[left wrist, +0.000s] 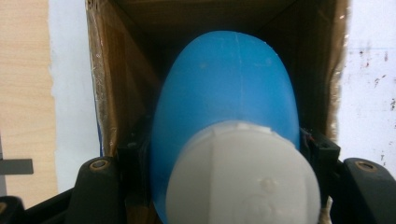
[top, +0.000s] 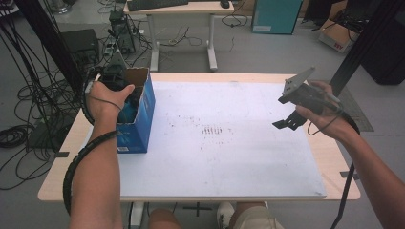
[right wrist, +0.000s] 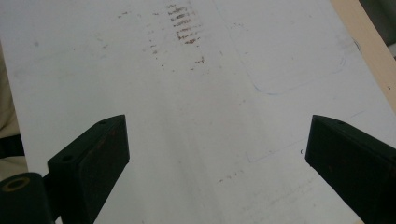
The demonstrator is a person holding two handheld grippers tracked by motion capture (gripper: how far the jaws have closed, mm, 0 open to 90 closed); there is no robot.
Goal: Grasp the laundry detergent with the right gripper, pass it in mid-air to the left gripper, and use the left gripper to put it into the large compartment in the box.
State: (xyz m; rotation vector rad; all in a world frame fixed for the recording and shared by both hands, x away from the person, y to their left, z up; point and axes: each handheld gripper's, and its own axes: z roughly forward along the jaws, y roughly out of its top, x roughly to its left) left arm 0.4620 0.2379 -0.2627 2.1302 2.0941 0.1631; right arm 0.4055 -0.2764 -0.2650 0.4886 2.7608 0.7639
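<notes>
Left gripper (left wrist: 219,186) pinches a blue bottle (left wrist: 224,98) at the neck, white cap (left wrist: 243,172) toward the camera, long axis running straight down into the open cardboard box (top: 143,112) at the table's left edge. Bottle smooth, rounded, sits between the box walls. Right gripper (right wrist: 215,154) spread wide, hovering over the white mat (top: 229,143), well apart from the box
</notes>
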